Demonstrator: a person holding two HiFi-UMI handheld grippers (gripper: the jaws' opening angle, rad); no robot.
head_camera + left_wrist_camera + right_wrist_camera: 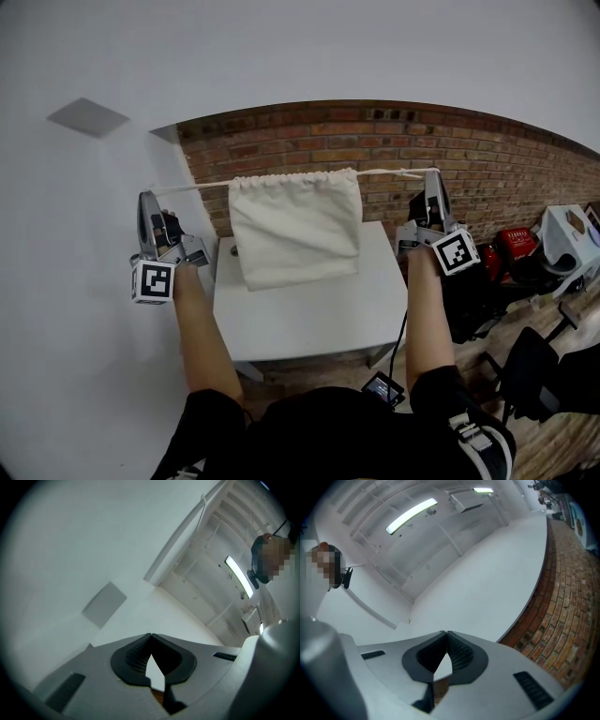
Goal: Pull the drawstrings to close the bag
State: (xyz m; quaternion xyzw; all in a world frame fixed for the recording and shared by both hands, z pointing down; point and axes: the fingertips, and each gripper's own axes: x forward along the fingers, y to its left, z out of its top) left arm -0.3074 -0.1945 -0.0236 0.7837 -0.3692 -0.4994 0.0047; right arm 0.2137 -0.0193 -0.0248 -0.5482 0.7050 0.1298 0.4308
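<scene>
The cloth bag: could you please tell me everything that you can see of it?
The cloth bag is off-white, soft and lightly creased. It hangs flat from its gathered top edge over the white table. Its left drawstring runs taut to the shut left gripper, its right drawstring to the shut right gripper. Whether its lower edge touches the table is unclear.

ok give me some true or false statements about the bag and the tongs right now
1. The bag lies flat on the table. False: it hangs from the drawstring.
2. Both tongs are shut on the drawstring. True: the left tongs and right tongs each pinch an end.
3. The drawstring sags loosely. False: it runs taut between the tongs.
4. The bag's mouth is gathered. True.
</scene>
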